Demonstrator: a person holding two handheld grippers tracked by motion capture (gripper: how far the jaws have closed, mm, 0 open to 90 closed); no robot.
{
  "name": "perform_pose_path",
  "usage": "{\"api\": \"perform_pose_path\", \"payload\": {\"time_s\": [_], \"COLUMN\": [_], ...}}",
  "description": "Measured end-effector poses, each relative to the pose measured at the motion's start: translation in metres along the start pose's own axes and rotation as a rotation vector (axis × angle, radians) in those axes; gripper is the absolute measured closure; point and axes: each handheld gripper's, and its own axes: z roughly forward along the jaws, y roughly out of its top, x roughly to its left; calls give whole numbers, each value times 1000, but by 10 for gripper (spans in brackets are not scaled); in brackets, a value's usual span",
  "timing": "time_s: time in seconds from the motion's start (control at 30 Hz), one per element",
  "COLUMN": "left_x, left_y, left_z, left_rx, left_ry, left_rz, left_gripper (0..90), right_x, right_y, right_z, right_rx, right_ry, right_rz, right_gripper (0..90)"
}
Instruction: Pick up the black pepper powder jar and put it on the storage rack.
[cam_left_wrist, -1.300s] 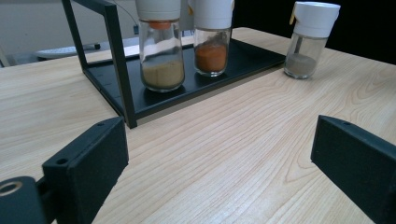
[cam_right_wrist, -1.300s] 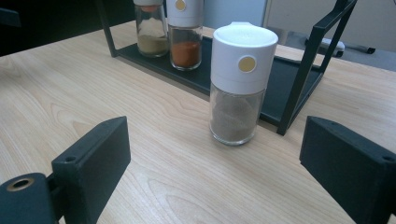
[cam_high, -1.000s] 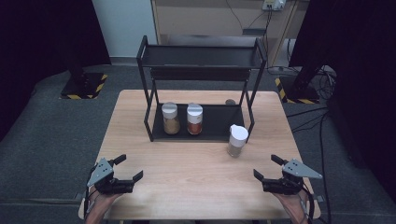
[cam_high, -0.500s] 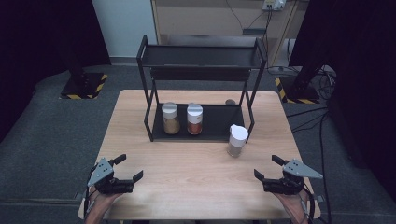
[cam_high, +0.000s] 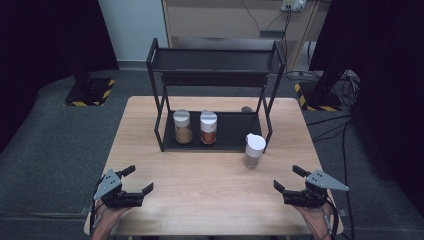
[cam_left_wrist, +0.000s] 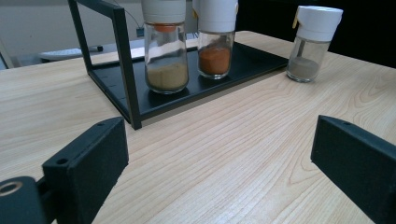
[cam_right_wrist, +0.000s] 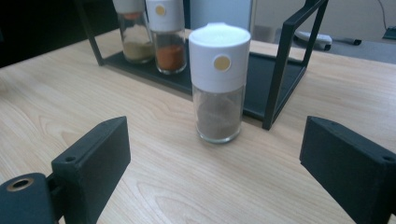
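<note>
My right gripper sits at the near right corner of the light wooden table, its two black jaws spread wide apart with nothing between them but bare wood; in the right gripper view the pads stand well clear on either side of the glass spice jar with the white cap and grey-brown powder, which is upright on the table ahead of them and not touched. From the high view that jar stands just outside the front right leg of the black metal two-tier rack, near the leg but on the table rather than on the tray; the gripper is well apart from it.

My left gripper lies at the near left corner, jaws likewise parted and empty; a hand comes up from the bottom edge beneath it. Along its jaws I see the rack's bottom tray with two more upright jars side by side on it: a white-capped glass jar of tan powder and, just beside it, a white-capped glass jar of orange-red powder; the grey-brown jar stands farther right, off the tray.
</note>
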Motion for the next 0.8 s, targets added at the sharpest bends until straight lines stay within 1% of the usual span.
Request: {"api": "perform_pose_path", "payload": {"time_s": [0.07, 0.33, 0.47, 0.67, 0.8], "left_x": [0, 1, 1, 1, 1], "left_y": [0, -1, -1, -1, -1], "left_z": [0, -1, -1, -1, -1], "left_rx": [2, -4, -4, -4, -4], "left_ry": [1, 5, 5, 6, 6], "left_rz": [0, -11, -11, -10, -11], "left_gripper": [33, 33, 33, 33, 33], "right_x": [-1, -3, 0, 1, 0], "right_y": [4, 16, 27, 38, 42], "right_z": [-3, -14, -21, -28, -30], "right_rx": [-3, -18, -20, -25, -21], "right_ry": [6, 10, 4, -3, -7], "right_rz": [12, 18, -3, -16, -11], "right_gripper": [88, 86, 82, 72, 65]}}
